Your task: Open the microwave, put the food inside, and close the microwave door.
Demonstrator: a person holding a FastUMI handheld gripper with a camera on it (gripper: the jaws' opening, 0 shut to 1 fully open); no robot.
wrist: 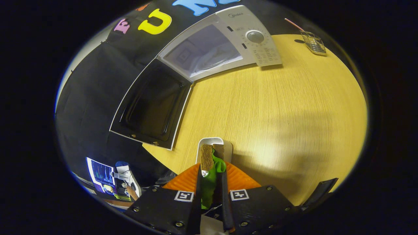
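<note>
Claw [210,182] is pinching the sandwich [212,160] above its white tray [228,147] on the tabletop [277,107], risking dropped filling while travelling to the open microwave [202,52].

microwave [225,45] far end of table [294,107] | door [150,104] swung left | rack [313,42] right of microwave

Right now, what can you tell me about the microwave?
The microwave is a white box standing on the yellow wooden table, against the booth's black wall. Its door hangs wide open, swung out to one side, with a dark window panel in a white frame. The inside looks pale and bare. Beside the opening is a control panel with a round grey knob. It sits well beyond the gripper, which grips the food.
</note>
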